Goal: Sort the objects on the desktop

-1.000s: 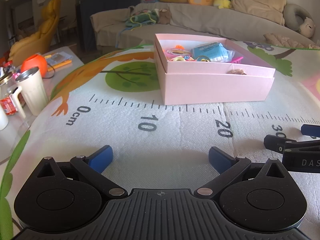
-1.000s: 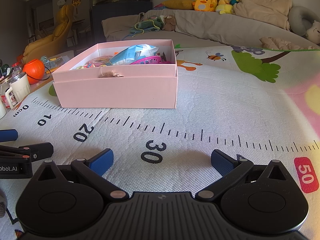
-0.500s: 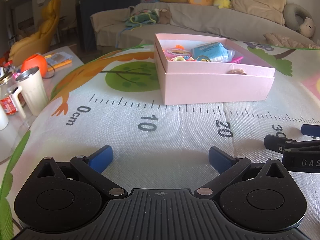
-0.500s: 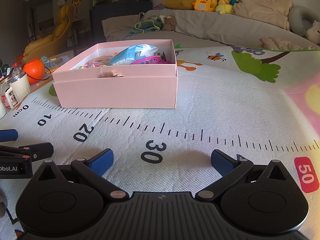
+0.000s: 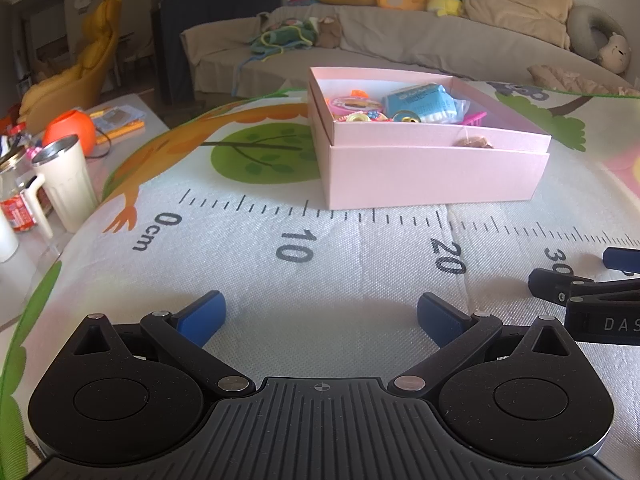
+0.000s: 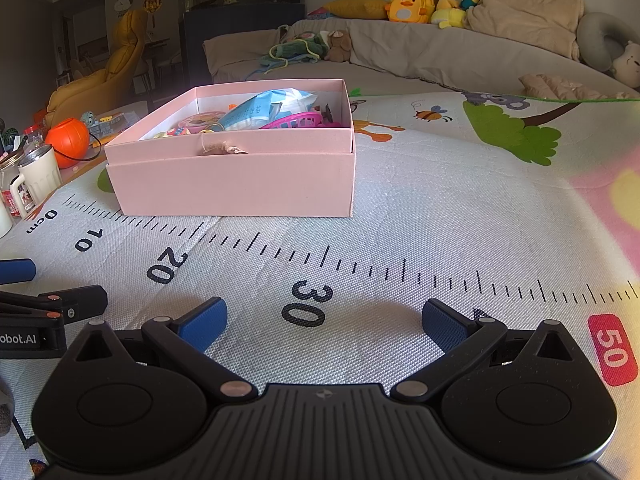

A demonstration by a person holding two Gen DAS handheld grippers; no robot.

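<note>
Seemingly done: your loose items sit in the pink box [image 5: 432,172], mat [image 5: 320,272] bare between both sets of fingers.
Box lies ahead of your left gripper [image 5: 320,314] and ahead-left of your right gripper [image 6: 324,322]; blue packet [image 5: 420,102], pink comb [image 6: 296,121] inside. Both grippers' fingers spread wide, empty. Nothing differs from a second ago.

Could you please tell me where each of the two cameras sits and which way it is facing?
Left wrist: low over the mat, behind the open left gripper, facing the pink box and sofa; the right gripper shows at its right edge.
Right wrist: behind the open right gripper, same heading.
Shared: box, ruler mat, sofa.
</note>
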